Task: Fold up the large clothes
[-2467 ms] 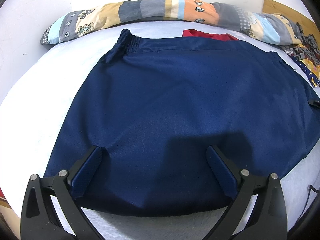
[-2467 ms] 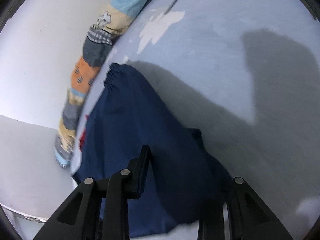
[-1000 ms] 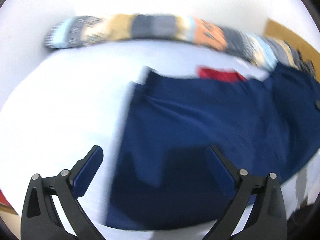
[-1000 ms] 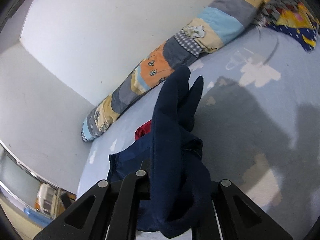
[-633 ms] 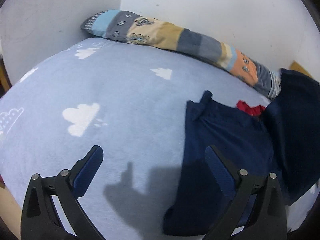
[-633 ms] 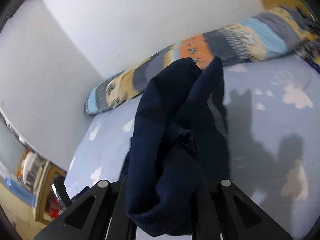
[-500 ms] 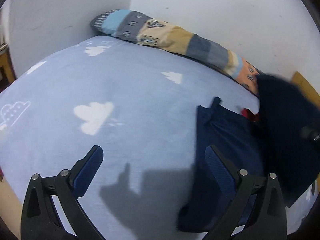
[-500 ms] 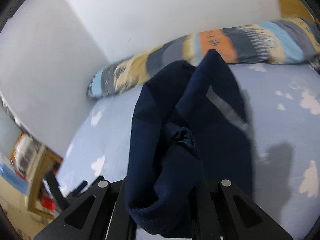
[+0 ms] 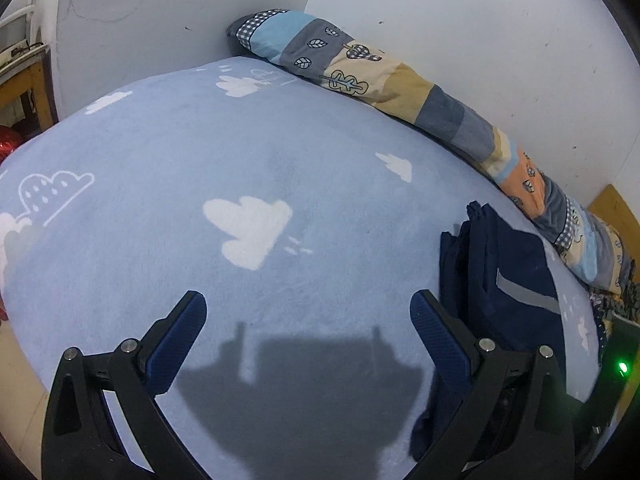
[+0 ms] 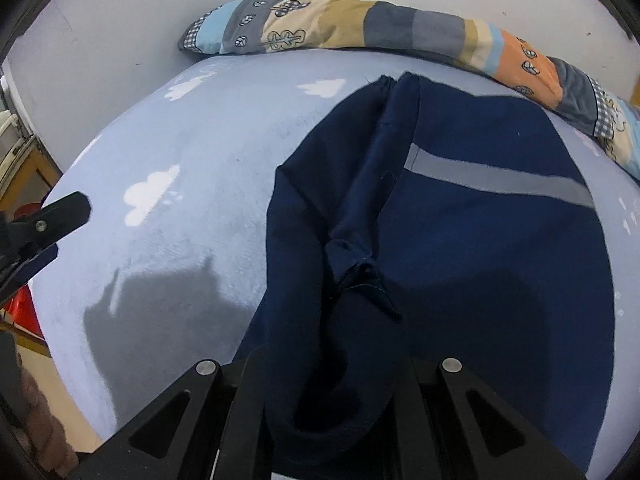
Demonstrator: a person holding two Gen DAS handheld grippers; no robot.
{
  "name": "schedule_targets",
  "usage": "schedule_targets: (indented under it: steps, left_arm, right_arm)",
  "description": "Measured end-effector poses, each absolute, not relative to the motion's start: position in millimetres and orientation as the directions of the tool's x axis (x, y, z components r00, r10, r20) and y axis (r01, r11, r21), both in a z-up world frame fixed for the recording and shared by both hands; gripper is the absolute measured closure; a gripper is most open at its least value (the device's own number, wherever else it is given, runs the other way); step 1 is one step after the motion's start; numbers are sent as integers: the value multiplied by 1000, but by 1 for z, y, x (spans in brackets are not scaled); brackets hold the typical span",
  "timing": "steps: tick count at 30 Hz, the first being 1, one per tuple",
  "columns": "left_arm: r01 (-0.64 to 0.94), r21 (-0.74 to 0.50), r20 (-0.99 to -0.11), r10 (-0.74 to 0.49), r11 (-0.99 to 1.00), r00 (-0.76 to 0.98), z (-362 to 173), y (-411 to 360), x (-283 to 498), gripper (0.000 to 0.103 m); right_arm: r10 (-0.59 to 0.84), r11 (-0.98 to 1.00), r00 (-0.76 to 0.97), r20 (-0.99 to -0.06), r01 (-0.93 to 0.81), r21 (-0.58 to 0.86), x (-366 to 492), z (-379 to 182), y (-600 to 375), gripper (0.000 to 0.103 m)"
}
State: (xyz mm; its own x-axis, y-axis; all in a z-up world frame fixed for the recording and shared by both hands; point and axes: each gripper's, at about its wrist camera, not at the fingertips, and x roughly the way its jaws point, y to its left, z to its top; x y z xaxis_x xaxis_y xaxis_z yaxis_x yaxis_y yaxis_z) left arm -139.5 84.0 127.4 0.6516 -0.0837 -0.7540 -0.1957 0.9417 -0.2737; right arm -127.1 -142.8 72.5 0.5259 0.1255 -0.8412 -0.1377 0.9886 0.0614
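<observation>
A dark navy garment (image 10: pixel 480 232) with a grey stripe lies folded over on the light blue cloud-print bed (image 10: pixel 200 152). A bunched edge of it runs down between my right gripper's (image 10: pixel 332 376) jaws, which are shut on the cloth. In the left wrist view the same navy garment (image 9: pixel 504 280) lies at the right, just beyond the right fingertip. My left gripper (image 9: pixel 308 320) is open over bare bedsheet (image 9: pixel 200 152) with nothing between its fingers. Part of the left gripper (image 10: pixel 44 220) shows at the left edge of the right wrist view.
A long patchwork bolster (image 9: pixel 400 84) lies along the white wall at the back of the bed. Wooden furniture (image 9: pixel 20 76) stands past the bed's left edge, and patterned clothes (image 9: pixel 612 304) pile at the far right.
My right gripper has carried the bunched navy cloth across and down, so the garment now lies folded over with its grey stripe up. My left gripper has slid left off the garment onto bare sheet.
</observation>
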Motion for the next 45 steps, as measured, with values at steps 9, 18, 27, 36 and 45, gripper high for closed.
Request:
schedule_targets:
  steps: [9,18,27,36,45]
  left_arm:
    - [-165,-258,-757,-93,952,647,128,74,-136,1]
    - [-183,-299,-751,-113,936,650,128,73,-135,1]
    - [96,-254,-669,-247,962,701,156,11,-148,1]
    - [472,-211,-717,-464,856,520,136,-91,-171,1]
    - [240,-161,-892,-245,957,379,78,-54,-131,0]
  right_arm:
    - [58,972,541,-839,-223,-77,-152,63,-130,96]
    - [394,878,417,-819,-434,201,-173,82,-127,37]
    - [332,943,671,-663,-224,245,-209,144,-300,67]
    - [287,956,635,-717,-144,255,-213,93,-346,91]
    - [204,974,512,-834,-191,121,-213,47,-322,89]
